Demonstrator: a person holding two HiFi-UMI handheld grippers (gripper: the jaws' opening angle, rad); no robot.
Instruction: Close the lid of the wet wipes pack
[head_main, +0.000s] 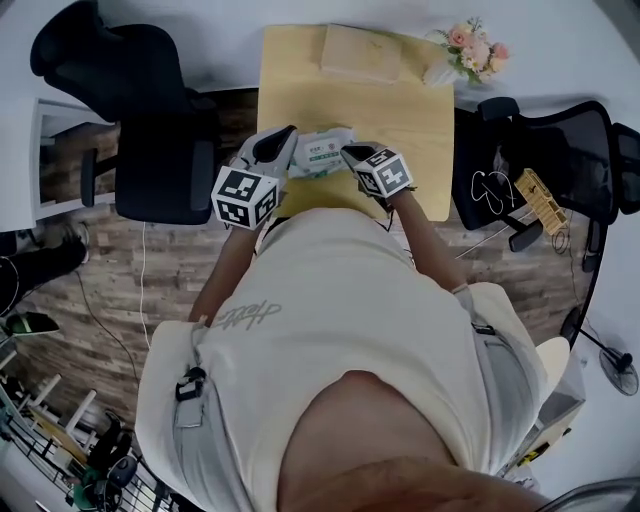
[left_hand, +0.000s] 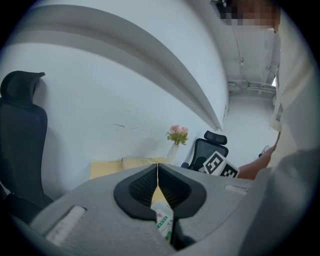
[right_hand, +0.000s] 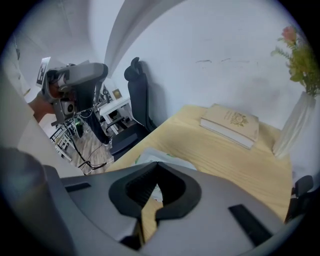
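Plainly, the left tool (left_hand: 157, 172) is pressed together. Its dark pads meet at the tips, and an edge of the wet wipes pack (left_hand: 163, 222) is nipped deeper down between them, white film with green print showing. The right tool (right_hand: 157, 167) is also closed tip to tip. A sliver of white shows in the gap behind its tips, and I cannot tell whether that is pinched or only seen through. More of the pack (right_hand: 147, 154) lies just beyond it.

From the head view, the left tool (head_main: 278, 148) and right tool (head_main: 352, 153) flank the pack (head_main: 320, 155) on either side. It sits above the near part of the wooden worktop (head_main: 420, 110). The lid itself is too small to make out, so whether it stands open cannot be read.

The pack is likely light, soft and yielding, a slick film pouch that sags and crumples when squeezed. The only stiff part should be the plastic flap and its frame. A hold on the pouch's sealed edge, as the left tool has, suits steadying it. The closing push belongs on the flap's free edge, pressed flat until it snaps, with something firm under the pouch.

Farther back on the worktop lie a book (head_main: 362, 52) and a vase of flowers (head_main: 470, 45). A black chair (head_main: 150, 130) stands to the left.
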